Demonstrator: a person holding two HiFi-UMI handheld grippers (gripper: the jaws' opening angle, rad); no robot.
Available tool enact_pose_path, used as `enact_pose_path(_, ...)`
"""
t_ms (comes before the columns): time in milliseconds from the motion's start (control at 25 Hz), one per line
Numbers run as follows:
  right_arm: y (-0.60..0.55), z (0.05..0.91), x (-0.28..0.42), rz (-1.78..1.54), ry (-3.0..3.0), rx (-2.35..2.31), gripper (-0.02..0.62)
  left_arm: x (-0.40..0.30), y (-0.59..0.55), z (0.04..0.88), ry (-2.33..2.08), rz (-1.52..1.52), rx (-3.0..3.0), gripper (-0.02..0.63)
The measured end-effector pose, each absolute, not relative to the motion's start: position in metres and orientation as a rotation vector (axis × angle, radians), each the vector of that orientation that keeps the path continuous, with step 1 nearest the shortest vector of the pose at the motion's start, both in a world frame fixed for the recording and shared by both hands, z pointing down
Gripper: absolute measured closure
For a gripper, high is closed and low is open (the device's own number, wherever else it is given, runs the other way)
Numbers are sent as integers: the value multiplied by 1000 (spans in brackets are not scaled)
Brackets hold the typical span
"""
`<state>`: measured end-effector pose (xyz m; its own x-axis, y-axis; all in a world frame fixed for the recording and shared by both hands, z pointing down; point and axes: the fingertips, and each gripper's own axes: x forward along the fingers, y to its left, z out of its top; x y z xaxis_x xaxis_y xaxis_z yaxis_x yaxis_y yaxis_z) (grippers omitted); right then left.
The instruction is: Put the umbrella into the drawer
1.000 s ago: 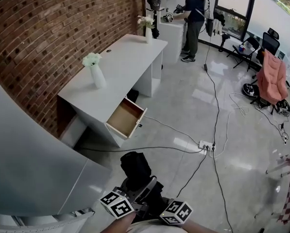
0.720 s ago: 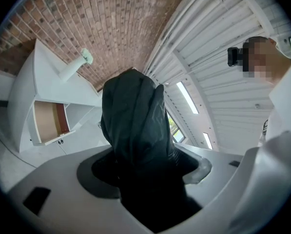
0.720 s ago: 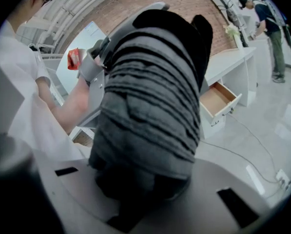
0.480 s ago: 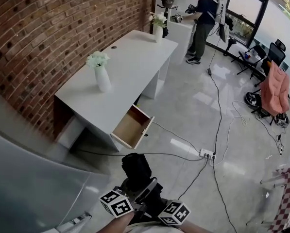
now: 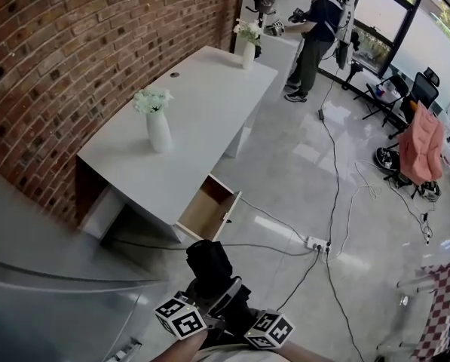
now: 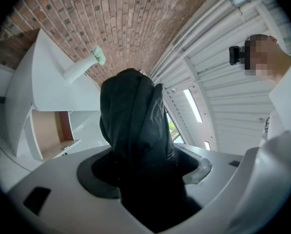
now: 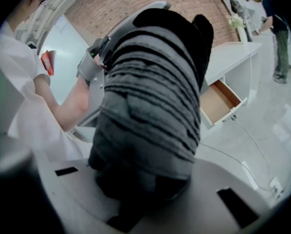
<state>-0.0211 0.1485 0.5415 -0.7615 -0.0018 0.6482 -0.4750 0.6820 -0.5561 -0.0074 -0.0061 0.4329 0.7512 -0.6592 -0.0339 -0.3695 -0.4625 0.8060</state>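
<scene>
Head view: open drawer [image 5: 209, 211] lies nearer the jaws than a second ago. Folded umbrella [image 5: 209, 266] juts ahead of both, short of the drawer.

Left gripper view: left gripper [image 6: 150, 174] clamped on the black fabric.

Right gripper view: right gripper [image 7: 145, 189] narrow, gripping the same bundle.

Approach ongoing, insertion pending.

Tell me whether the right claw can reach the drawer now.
Probably not yet: the drawer is open and unblocked, but floor separates it from the right claw holding the umbrella.
</scene>
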Motion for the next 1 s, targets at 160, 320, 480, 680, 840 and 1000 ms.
enact_pose_path(160,137,543,-22,990,-2250,394,551,-8,-18,433,-737,-436,2100,293)
enact_pose_path(320,127,540,-22,992,-2252,427,550,-4,-26,428,-725,-439,2099,293)
enact_pose_path(480,117,536,-21,983,-2268,450,550,-1,-35,421,-727,-432,2122,293)
enact_pose_path(680,101,534,-18,948,-2290,450,551,0,-47,414,-754,-448,2149,293)
enact_pose_path(840,84,532,-12,922,-2298,416,552,2,-63,411,-798,-457,2153,293)
enact_pose_path(1000,59,538,-1,931,-2313,351,551,10,-90,420,-854,-450,2132,293)
